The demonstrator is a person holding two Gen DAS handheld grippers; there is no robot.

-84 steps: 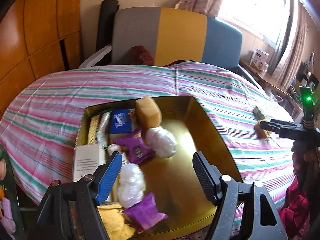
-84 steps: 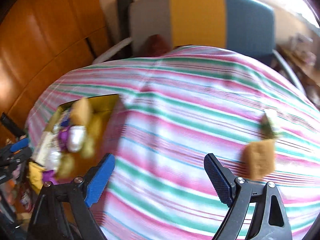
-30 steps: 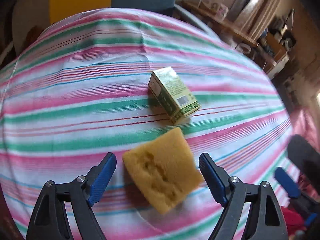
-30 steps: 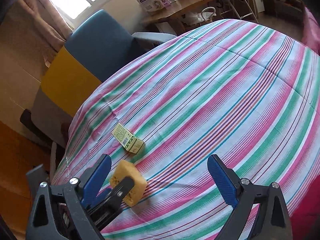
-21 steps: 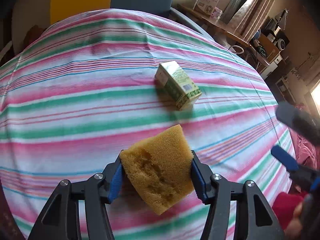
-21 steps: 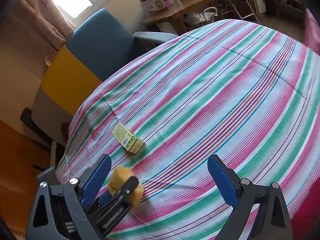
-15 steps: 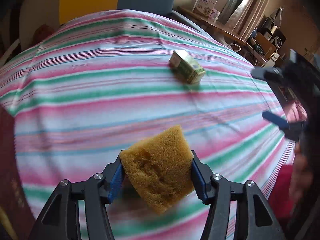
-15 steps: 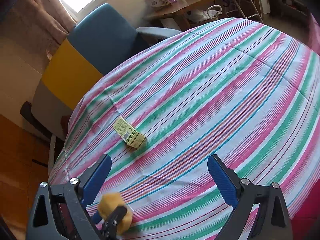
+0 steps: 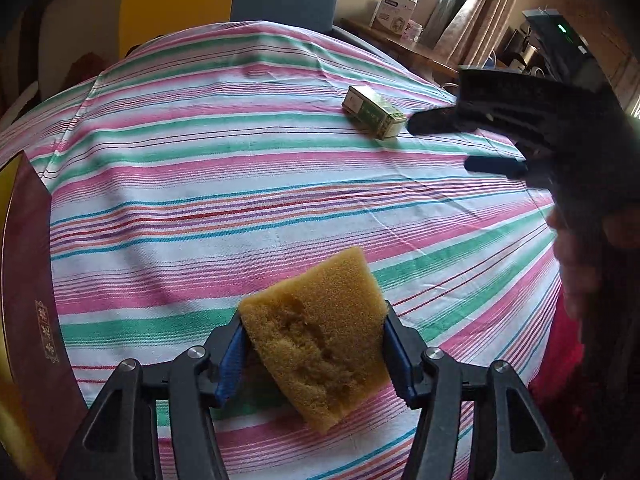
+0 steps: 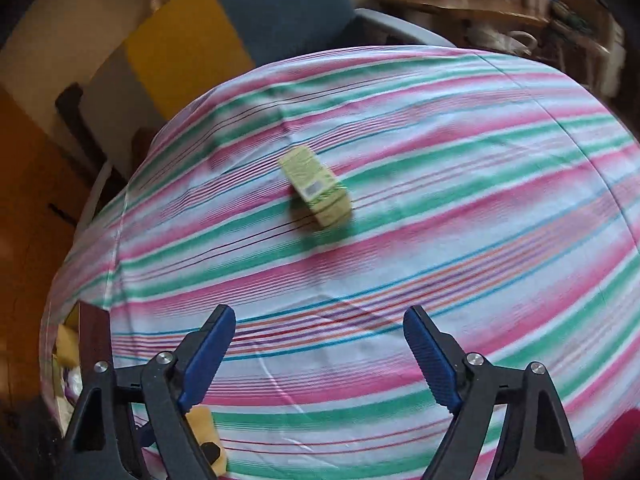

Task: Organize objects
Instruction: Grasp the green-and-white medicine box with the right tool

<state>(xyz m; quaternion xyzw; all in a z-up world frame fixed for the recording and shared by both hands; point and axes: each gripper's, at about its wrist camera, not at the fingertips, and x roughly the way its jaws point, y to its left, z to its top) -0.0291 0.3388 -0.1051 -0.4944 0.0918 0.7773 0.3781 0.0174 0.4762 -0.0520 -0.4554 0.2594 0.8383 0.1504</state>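
My left gripper (image 9: 314, 350) is shut on a yellow sponge (image 9: 316, 340), lifted above the striped tablecloth (image 9: 224, 184). A small green carton (image 9: 374, 111) lies on its side farther back on the cloth. My right gripper (image 9: 452, 144) hovers just right of the carton in the left wrist view. In the right wrist view that gripper (image 10: 318, 354) has nothing between its blue pads, and its jaws are closing. The green carton (image 10: 316, 188) lies ahead of it, blurred. The sponge (image 10: 206, 430) shows at the lower left behind the left finger.
A dark red box wall (image 9: 30, 280) with a gold inside stands at the left table edge; the box (image 10: 86, 340) holds snack packets. A grey, yellow and blue chair (image 10: 224, 36) sits behind the table. A wooden shelf (image 9: 416, 52) with boxes runs at the back right.
My left gripper closed on the sponge, lifted it and carried it left toward the box. My right gripper swung toward the green carton and its jaws narrowed.
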